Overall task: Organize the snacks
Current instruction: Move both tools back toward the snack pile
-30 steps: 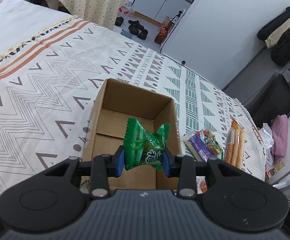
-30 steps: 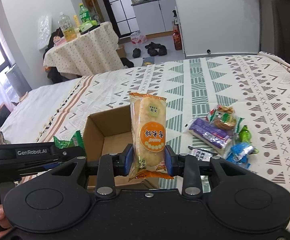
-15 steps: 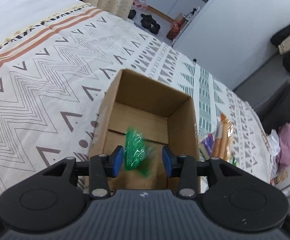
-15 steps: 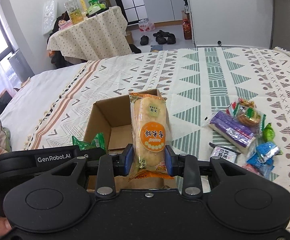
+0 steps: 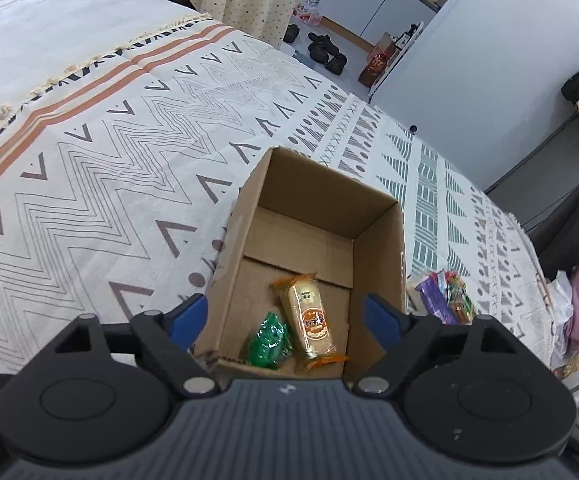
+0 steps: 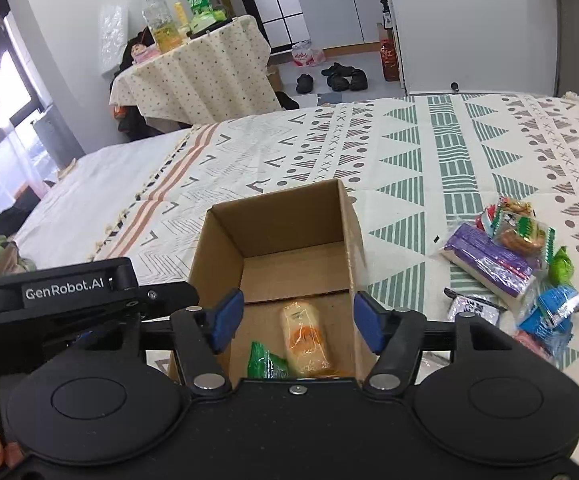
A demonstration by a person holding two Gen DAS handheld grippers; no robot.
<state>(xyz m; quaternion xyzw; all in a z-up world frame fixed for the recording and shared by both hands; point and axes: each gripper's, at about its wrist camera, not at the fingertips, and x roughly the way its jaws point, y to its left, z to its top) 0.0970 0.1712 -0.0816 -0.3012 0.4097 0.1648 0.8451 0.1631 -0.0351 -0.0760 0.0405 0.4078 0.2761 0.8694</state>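
A bed cover (image 5: 121, 168) with zigzag and triangle patterns fills most of both views. On it stands an open cardboard box (image 5: 381, 240), seen from above, with its flaps out of the way. Both grippers hang over the near end of this box.

The left gripper (image 5: 285, 316) has its blue pads spread wide, one on each side of the box opening, and nothing is between them. The right gripper (image 6: 295, 320) is also spread wide and holds nothing; in its view the black body of the left gripper is seen at the left, close beside it.

To the right of the box, a little apart from it, a pile of loose snacks (image 6: 509, 256) lies on the cover, among them a purple packet (image 6: 485, 252) and a blue wrapper (image 6: 557, 306).

Inside the box, on the bottom near the front wall, lies an orange rice cracker packet (image 5: 309, 316). Just beside it on the left lies a small green candy packet (image 5: 267, 342), the two touching or almost touching
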